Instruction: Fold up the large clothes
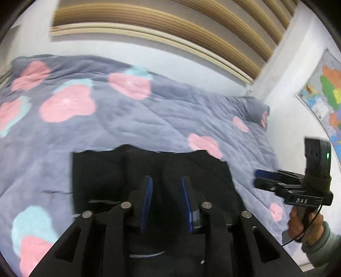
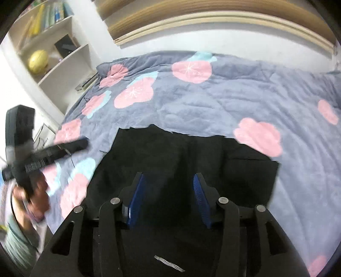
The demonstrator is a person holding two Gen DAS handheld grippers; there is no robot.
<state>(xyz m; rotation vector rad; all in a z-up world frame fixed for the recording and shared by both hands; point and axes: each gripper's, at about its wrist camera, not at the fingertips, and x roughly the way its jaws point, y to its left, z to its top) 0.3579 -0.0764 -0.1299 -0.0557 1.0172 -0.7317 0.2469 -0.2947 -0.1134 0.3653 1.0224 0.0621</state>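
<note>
I see the bed [image 2: 213, 100] filling most of both views under its grey quilt [image 1: 127, 119] with pink blossoms, headboard [image 2: 213, 12] at twelve o'clock, bookshelf [image 2: 53, 49] at ten, wall map [image 1: 326, 93] at two. The black garment [image 2: 170, 153] lies flat at six o'clock, below both tools. My left tongs [image 1: 166, 202] and right tongs [image 2: 169, 200] hang apart, holding nothing. My worry: black on black, I may misjudge the hem and pinch quilt too, dragging the fold crooked.
</note>
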